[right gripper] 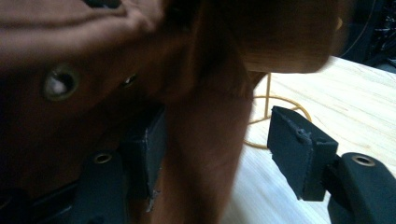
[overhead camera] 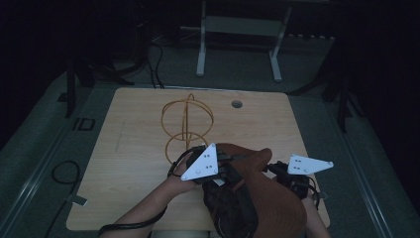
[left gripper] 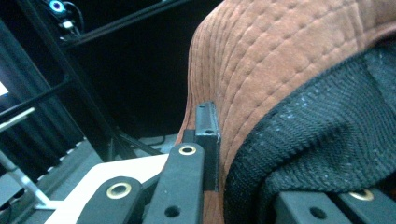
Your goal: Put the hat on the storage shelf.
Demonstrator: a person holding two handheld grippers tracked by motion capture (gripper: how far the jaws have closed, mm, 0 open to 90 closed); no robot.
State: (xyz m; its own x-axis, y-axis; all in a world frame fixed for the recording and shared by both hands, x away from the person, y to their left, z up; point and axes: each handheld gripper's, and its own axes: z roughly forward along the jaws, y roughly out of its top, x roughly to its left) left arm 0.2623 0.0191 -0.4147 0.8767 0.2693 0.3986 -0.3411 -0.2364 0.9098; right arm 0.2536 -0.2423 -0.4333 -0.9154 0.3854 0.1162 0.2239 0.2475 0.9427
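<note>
A brown bucket hat (overhead camera: 270, 201) with a black knitted lining is held up over the near edge of the table. My left gripper (overhead camera: 229, 167) is shut on the hat's brim (left gripper: 280, 60); one jaw presses on the brown outside and the other is hidden under the lining. My right gripper (overhead camera: 273, 169) is at the hat's right side. Its jaws stand wide open around a fold of the brown fabric (right gripper: 205, 140), which lies against the left pad (right gripper: 148, 149). A gold wire stand (overhead camera: 187, 124) rises from the middle of the table, just beyond the hat.
The light wooden table (overhead camera: 133, 148) has a round cable hole (overhead camera: 237, 104) near its far edge. A white metal frame (overhead camera: 237, 29) stands on the floor behind it. A black cable loop (overhead camera: 67, 172) lies on the floor at the left.
</note>
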